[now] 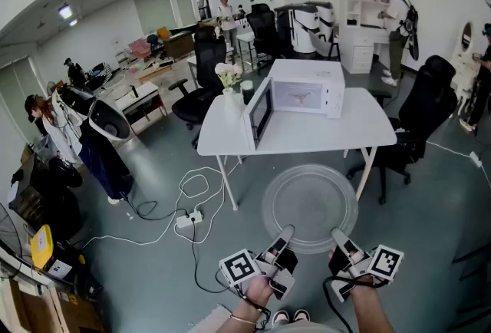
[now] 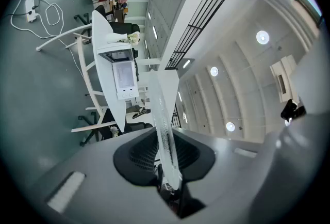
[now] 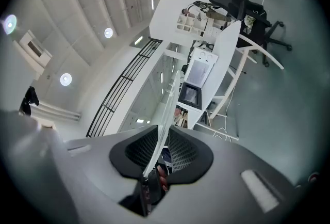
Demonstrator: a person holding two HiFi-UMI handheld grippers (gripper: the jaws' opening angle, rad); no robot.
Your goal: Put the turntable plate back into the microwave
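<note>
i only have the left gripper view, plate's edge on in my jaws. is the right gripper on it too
Observer: Yes. The right gripper is shut on the plate, on its near rim.
Operator: is the microwave door open
Observer: Yes. The microwave has its door swung out to the left in the head view.
Operator: anything close to that door
Observer: A vase with flowers stands on the table, just left of the door.
</note>
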